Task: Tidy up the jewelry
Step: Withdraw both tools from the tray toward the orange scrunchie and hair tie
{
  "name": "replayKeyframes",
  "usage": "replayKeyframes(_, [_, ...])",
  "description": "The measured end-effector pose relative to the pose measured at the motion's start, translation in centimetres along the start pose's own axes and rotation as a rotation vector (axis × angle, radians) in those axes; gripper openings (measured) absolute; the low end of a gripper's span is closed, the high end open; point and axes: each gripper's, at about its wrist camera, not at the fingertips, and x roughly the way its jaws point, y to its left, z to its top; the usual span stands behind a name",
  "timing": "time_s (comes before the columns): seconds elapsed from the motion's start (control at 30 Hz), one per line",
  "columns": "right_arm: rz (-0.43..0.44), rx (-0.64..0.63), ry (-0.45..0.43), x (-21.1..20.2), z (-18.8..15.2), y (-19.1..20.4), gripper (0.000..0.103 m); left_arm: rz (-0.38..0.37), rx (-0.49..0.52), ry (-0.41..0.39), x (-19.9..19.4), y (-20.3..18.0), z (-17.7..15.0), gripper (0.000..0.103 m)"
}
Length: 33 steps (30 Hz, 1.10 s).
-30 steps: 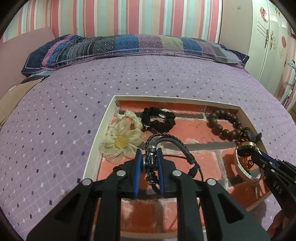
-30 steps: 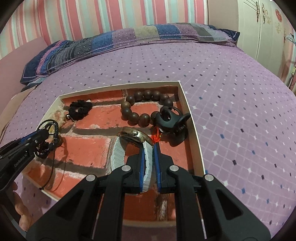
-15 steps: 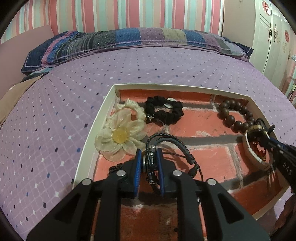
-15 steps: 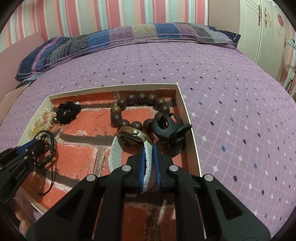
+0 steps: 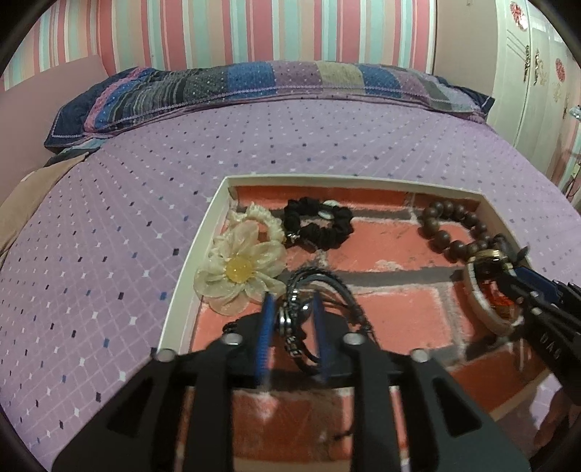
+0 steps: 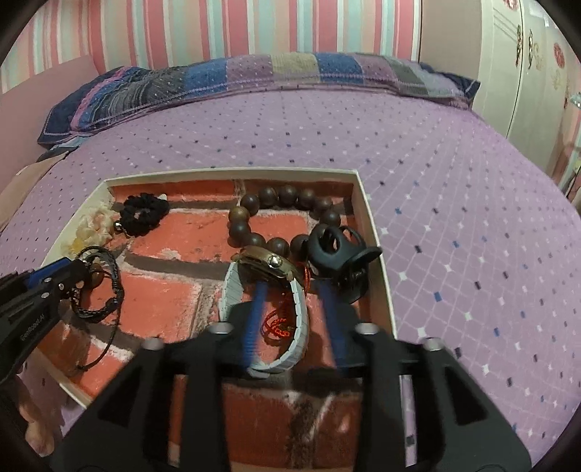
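A: Entry. The left gripper (image 5: pixel 292 319) stands with its jaws parted around the braided black bracelet (image 5: pixel 319 290); gaps show on both sides of the cord, so nothing is clamped. The bracelet sits in the near left part of the tray (image 5: pixel 189 261), just beside the cream flower hair tie (image 5: pixel 238 272).

B: And the right gripper (image 6: pixel 292 303)?

A: Jaws apart as well, straddling the white-strapped watch (image 6: pixel 268 268), which lies near the tray's right wall beside the black claw clip (image 6: pixel 339 250). A red cord (image 6: pixel 279 323) shows inside the strap loop.

B: Handling estimate?

A: Judged only. The bracelet looks light and limp, with loose strands and a metal bead; a pinch across the bundled cords near the bead should gather all of it, while a single strand may slip out. The watch is likely head-heavy with a glass face, so the strap beside the case is the safer hold.

B: Other contents?

A: A black scrunchie (image 5: pixel 319 227) and a brown bead bracelet (image 6: pixel 276 218) toward the far wall, apart from both grippers.

B: Surface?

A: The tray has a brick-print liner, seemingly felt, and rests on a purple diamond-pattern bedspread (image 6: pixel 454 181), soft enough that pressing down may tilt the tray. A patchwork pillow (image 5: pixel 276 83) lies at the head; striped wallpaper (image 6: pixel 254 25) behind, a white wardrobe (image 5: pixel 537 72) to the right.
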Motion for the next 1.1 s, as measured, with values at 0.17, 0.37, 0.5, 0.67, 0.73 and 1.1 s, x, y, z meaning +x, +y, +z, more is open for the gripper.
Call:
replayKeyframes(0.17, [0.027, -0.011, -0.025, -2.3, -0.3, -0.1, 0.056, 0.007, 0.033, -0.043, -3.3, -0.5, -0.2, 0.048])
replayKeyframes(0.37, [0.015, -0.034, -0.099, -7.0, -2.2, -1.0, 0.082, 0.004, 0.006, -0.062, -8.0, 1.0, -1.9, 0.072])
replayKeyframes(0.5, [0.0, -0.035, -0.115, -9.8, -3.9, -1.5, 0.091, -0.007, -0.034, -0.039, -10.5, 2.5, -3.4, 0.073])
replayKeyframes(0.67, [-0.017, -0.042, -0.135, -13.3, -6.5, -1.3, 0.099, 0.008, -0.065, -0.047, -13.7, 3.9, -5.6, 0.086])
replayKeyframes(0.73, [-0.001, -0.039, -0.129, -14.4, -7.6, -1.1, 0.099, 0.026, -0.066, -0.064, -15.4, 4.3, -6.8, 0.086])
replayKeyframes(1.1, [0.018, -0.05, -0.118, -18.1, -12.8, 0.7, 0.099, 0.12, -0.038, -0.091, -21.4, 7.4, -13.0, 0.092])
